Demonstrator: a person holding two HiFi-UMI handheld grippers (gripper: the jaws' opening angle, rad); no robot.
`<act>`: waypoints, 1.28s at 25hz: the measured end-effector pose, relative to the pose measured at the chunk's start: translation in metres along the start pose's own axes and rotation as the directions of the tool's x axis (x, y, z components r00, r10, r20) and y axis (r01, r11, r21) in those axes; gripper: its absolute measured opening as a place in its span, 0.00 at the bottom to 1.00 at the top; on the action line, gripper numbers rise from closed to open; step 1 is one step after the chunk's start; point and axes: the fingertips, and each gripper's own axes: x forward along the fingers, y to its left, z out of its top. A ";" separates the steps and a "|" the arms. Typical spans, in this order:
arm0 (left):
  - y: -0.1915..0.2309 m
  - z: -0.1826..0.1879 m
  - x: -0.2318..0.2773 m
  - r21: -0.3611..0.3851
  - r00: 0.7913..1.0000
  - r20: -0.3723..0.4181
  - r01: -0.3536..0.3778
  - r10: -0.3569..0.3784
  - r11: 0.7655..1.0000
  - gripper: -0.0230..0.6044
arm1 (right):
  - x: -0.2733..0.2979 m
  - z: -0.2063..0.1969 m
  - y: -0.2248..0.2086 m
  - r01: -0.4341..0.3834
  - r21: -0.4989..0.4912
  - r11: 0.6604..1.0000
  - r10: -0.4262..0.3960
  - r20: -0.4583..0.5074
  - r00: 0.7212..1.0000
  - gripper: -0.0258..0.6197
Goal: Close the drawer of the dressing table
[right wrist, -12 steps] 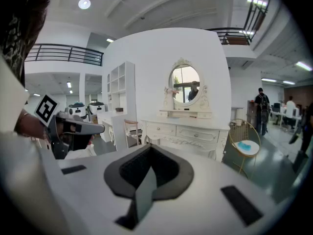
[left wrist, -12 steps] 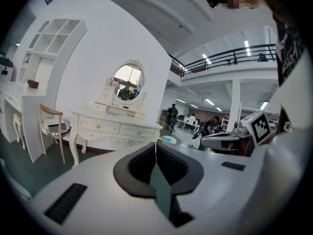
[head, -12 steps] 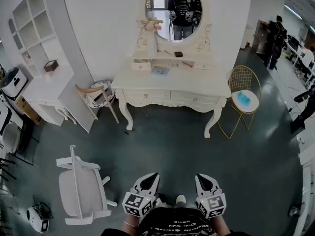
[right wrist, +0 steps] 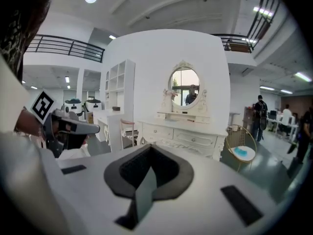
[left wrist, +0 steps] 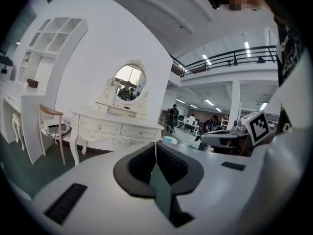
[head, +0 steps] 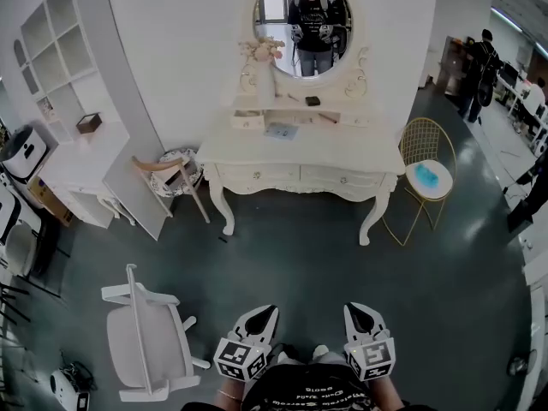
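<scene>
The white dressing table (head: 300, 156) with its oval mirror (head: 301, 24) stands against the far wall, well ahead of me across the dark floor. On its upper shelf, a small drawer (head: 246, 121) at the left sticks out. The two wide front drawers look flush. My left gripper (head: 264, 312) and right gripper (head: 356, 309) are held side by side close to my body, far from the table. Both are shut and empty. The left gripper view shows the left gripper (left wrist: 156, 144) with the table (left wrist: 108, 127) ahead at the left. The right gripper view shows the right gripper (right wrist: 150, 147) with the table (right wrist: 187, 134) straight ahead.
A white chair (head: 141, 341) stands at my near left. A wooden chair (head: 167, 171) is left of the table, and a gold wire chair with a blue cushion (head: 425, 175) is on its right. A white desk and shelves (head: 81, 154) line the left wall. People (head: 479, 65) stand at the far right.
The dressing table sits slightly lower and a touch larger in the head view. Both grippers stay shut near my body.
</scene>
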 end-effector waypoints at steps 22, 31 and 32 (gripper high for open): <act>0.060 0.024 0.097 -0.016 0.992 -0.030 -0.127 0.127 0.992 0.07 | 0.111 0.019 -0.073 -0.079 0.090 0.993 0.078 0.021 0.997 0.06; 0.073 0.055 0.188 -0.040 0.984 -0.018 -0.175 0.175 0.984 0.07 | 0.179 0.043 -0.143 -0.156 0.028 0.987 0.156 0.008 0.988 0.06; 0.073 0.057 0.198 -0.042 0.984 -0.020 -0.179 0.178 0.983 0.07 | 0.185 0.045 -0.151 -0.161 0.020 0.987 0.161 0.005 0.987 0.06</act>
